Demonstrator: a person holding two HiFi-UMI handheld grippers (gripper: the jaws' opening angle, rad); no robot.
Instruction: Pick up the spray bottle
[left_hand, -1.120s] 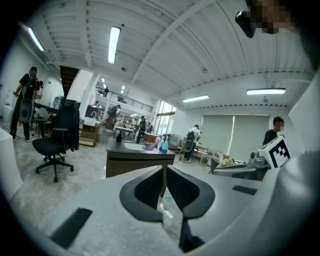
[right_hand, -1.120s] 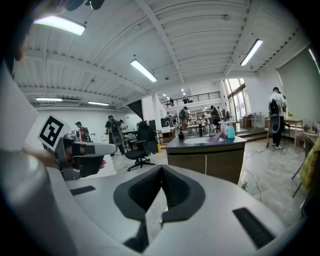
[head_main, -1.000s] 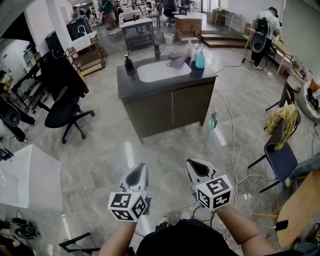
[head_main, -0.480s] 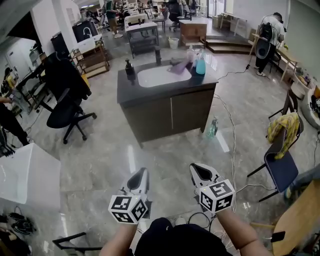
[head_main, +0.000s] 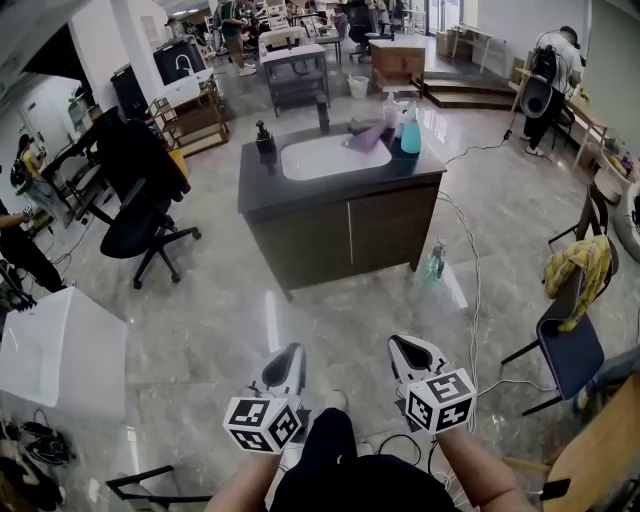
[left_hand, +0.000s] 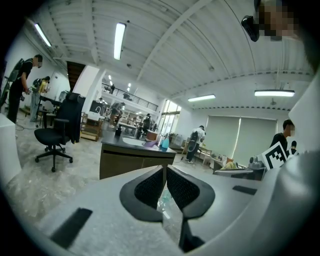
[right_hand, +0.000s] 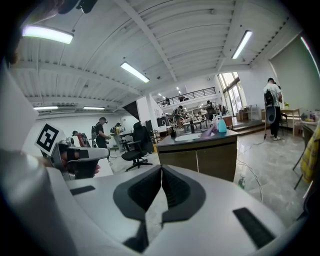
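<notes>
Looking down in the head view, the left claw (head_main: 292, 352) and the right claw (head_main: 402, 346) point forward side by side over the glossy grey floor (head_main: 210, 310), well apart from the dark counter (head_main: 340, 215) and its white sink (head_main: 325, 157). A teal spray bottle (head_main: 411, 135) stands upright at the counter's far right corner, just beside a purple cloth (head_main: 366, 137). A second, pale green spray bottle (head_main: 434, 262) stands on the floor by the counter's right end. A black office chair (head_main: 140, 225) sits off to the left.

In the left gripper view, the left claw (left_hand: 165, 169) has its pads pressed together at the tips, holding nothing; the counter (left_hand: 131, 156) and teal spray bottle (left_hand: 164, 143) lie far ahead.

In the right gripper view, the right claw (right_hand: 161, 170) is likewise closed and empty. The counter (right_hand: 200, 152), the teal spray bottle (right_hand: 221, 126) on it and the pale green spray bottle (right_hand: 242, 182) on the floor are all distant.
</notes>
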